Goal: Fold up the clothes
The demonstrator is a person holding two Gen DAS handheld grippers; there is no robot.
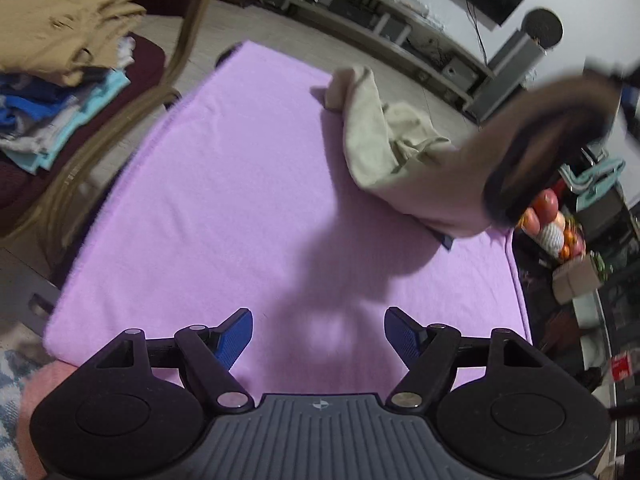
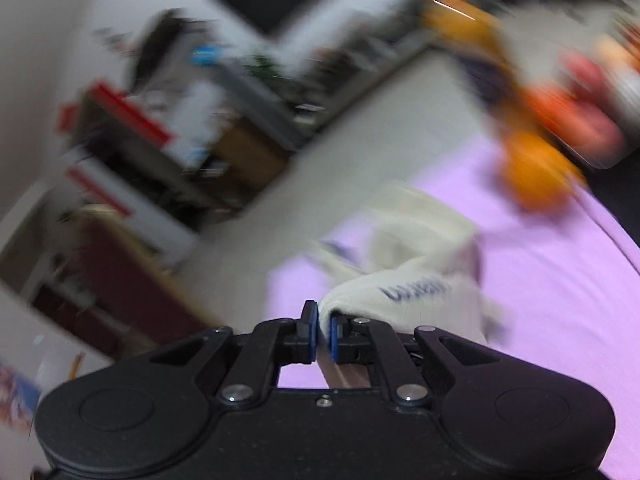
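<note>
While the right tool (image 2: 324,330) pinches the garment (image 1: 384,152) by a thin edge | left tool (image 1: 318,336) wide open, empty | risk: cloth slips, bunches on the blanket (image 1: 208,200).

Pale tiled floor (image 1: 256,28) is stretching beyond the lilac-covered table (image 1: 224,184), a long grey media shelf (image 1: 384,24) standing past it against the white wall (image 1: 576,8), dark-cushioned chair (image 1: 48,168) sitting beside it.

Blanket (image 1: 224,208): soft lilac fleece, matt under me.
Garment (image 1: 384,148): cream cloth, fuzzy.
My pads (image 1: 234,340): blue, textured; my arms matt black plastic.
</note>
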